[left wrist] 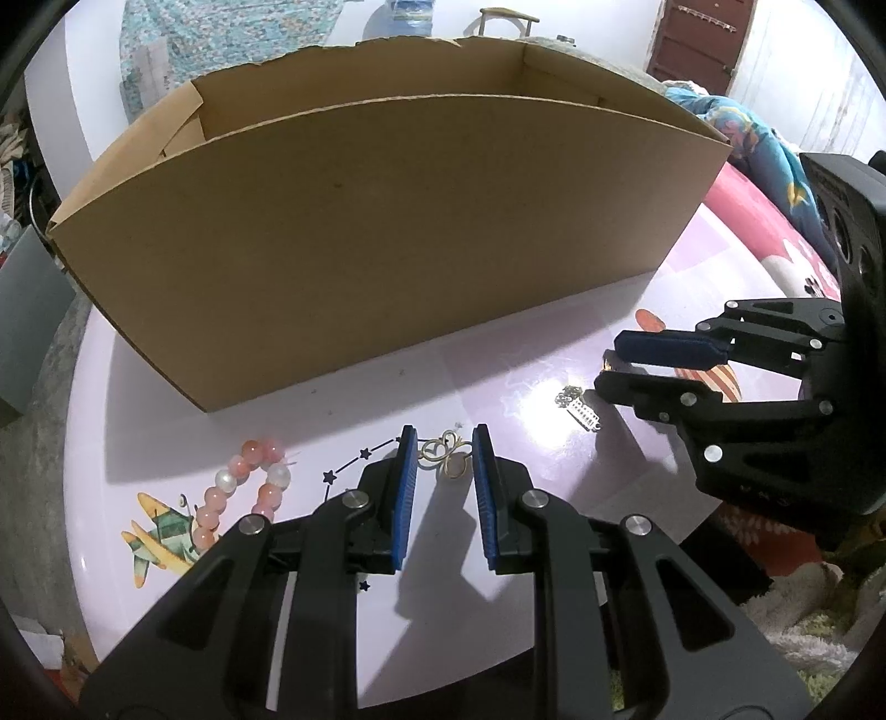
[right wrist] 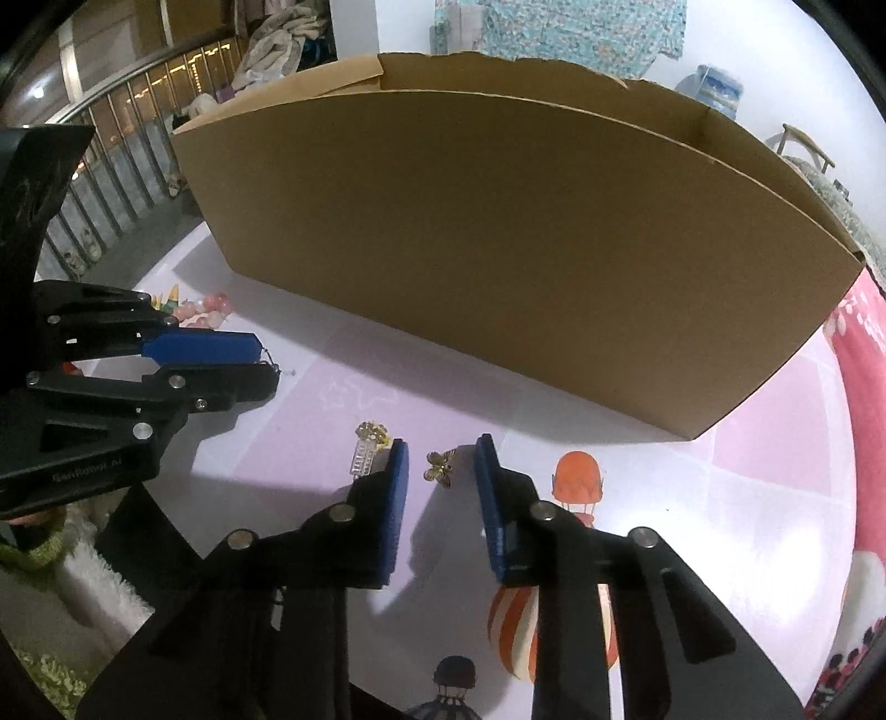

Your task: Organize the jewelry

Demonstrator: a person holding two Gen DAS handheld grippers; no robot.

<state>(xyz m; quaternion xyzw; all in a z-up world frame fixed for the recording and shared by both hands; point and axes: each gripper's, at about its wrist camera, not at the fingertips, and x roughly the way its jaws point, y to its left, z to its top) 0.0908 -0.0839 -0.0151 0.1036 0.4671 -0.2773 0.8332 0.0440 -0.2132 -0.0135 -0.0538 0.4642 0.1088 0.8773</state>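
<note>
An open cardboard box [left wrist: 387, 238] stands on the lilac table; it also shows in the right wrist view [right wrist: 526, 266]. My left gripper [left wrist: 444, 446] is open with a gold wire ornament [left wrist: 446, 457] lying between its blue fingertips. A pink and white bead bracelet [left wrist: 243, 487] lies to its left. My right gripper [right wrist: 442, 451] is open around a small gold butterfly [right wrist: 439, 467] on the table. A clear hair clip with a gold flower [right wrist: 368, 451] lies just left of it, also seen in the left wrist view [left wrist: 578, 407].
The table [left wrist: 487, 387] has cartoon prints of a plane [left wrist: 160, 534] and balloons [right wrist: 576, 482]. Pink bedding [left wrist: 775, 232] lies to the right, a railing [right wrist: 111, 138] to the far left. A chair [left wrist: 506, 22] stands behind the box.
</note>
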